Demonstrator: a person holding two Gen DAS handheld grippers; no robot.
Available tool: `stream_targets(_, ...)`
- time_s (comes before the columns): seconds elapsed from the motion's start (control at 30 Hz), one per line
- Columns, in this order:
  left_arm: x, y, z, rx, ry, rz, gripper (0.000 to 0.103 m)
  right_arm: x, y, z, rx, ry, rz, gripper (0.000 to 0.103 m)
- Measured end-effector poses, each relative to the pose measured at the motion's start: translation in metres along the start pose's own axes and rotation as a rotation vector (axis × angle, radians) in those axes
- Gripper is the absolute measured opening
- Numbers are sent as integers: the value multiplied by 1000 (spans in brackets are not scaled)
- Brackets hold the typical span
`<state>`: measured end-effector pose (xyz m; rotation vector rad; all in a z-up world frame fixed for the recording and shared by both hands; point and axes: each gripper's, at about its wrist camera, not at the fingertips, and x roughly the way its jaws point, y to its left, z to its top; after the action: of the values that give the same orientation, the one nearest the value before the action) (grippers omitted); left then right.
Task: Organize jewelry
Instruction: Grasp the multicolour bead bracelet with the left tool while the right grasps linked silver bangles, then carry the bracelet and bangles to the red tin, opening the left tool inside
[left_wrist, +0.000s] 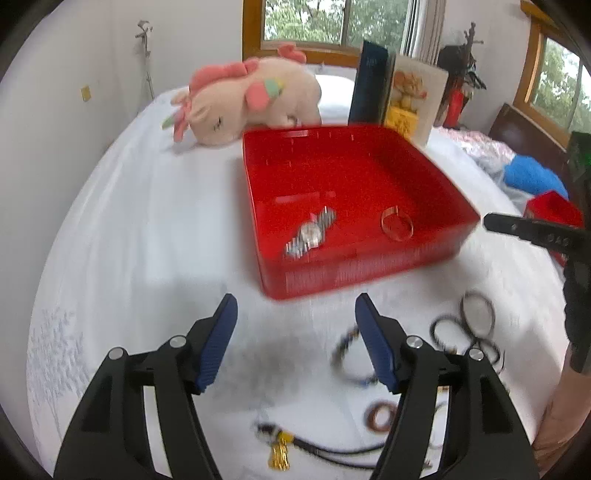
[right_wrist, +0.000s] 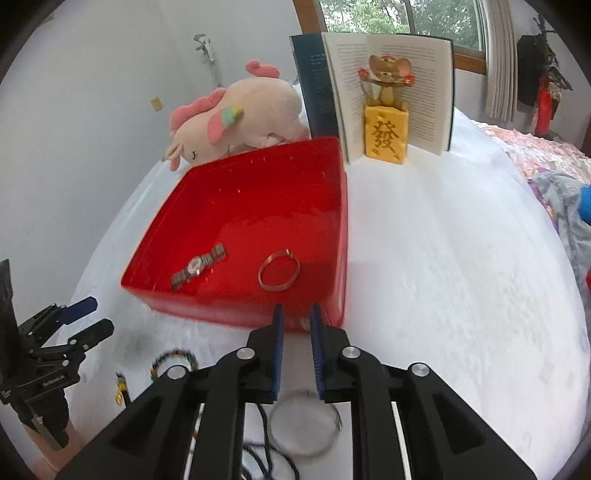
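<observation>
A red tray (left_wrist: 424, 177) sits on the white bed with a silver watch (left_wrist: 310, 234) and a thin bangle (left_wrist: 397, 223) inside it. My left gripper (left_wrist: 295, 314) hangs open in front of the tray's near wall, with nothing between its blue pads. Loose jewelry lies under and beside it: a beaded bracelet (left_wrist: 345, 354), black rings (left_wrist: 469, 325), a brown ring (left_wrist: 380, 415) and a cord with a gold pendant (left_wrist: 280, 452). My right gripper (right_wrist: 295, 314) stands by the tray's near right corner, jaws a narrow gap apart and empty. A silver bangle (right_wrist: 304, 424) lies beneath it.
A pink plush toy (right_wrist: 240, 122) lies behind the tray. An open book (right_wrist: 391, 92) stands upright with a mouse figurine on a yellow block (right_wrist: 386, 133) in front. A wall runs along the left. Crumpled bedding (right_wrist: 561, 206) lies at the right.
</observation>
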<state>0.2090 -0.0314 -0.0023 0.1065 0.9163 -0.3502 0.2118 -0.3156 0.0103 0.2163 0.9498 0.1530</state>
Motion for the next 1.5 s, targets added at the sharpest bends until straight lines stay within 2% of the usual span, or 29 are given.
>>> stream_targets(0.13,13,-5,-20,10,62,-5,66,-1,-5,-22,18,14,3,15)
stream_targets(0.3,31,-9,-30,12,112,1,66,0,-14,-44,47,25,10,16)
stream_targets(0.73,54,-23,-35,33,175,-19,64,13,-17,-52,60,55,18,16)
stream_targets(0.83,59,-27,-36,43,179,-8,52,16,-18,-52,61,62,16,16)
stream_targets(0.87,59,-28,-35,47,177,-10,41,16,-18,-52,61,63,15,16)
stream_targets(0.9,58,-29,-36,49,176,-16,35,16,-18,-52,62,63,15,16)
stream_targets(0.97,58,-30,-36,46,175,-25,10,16,-18,-52,61,63,14,16)
stream_targets(1.0,58,-29,-36,39,175,-28,7,15,-19,-51,62,64,14,16)
stream_targets(1.13,57,-23,-35,8,171,-47,6,16,-20,-51,63,66,13,16)
stream_targets(1.37,51,-5,-36,-46,142,-48,6,14,-29,-57,30,110,-45,16)
stream_targets(1.5,46,1,-38,-62,130,-61,6,19,-33,-61,19,161,-15,14)
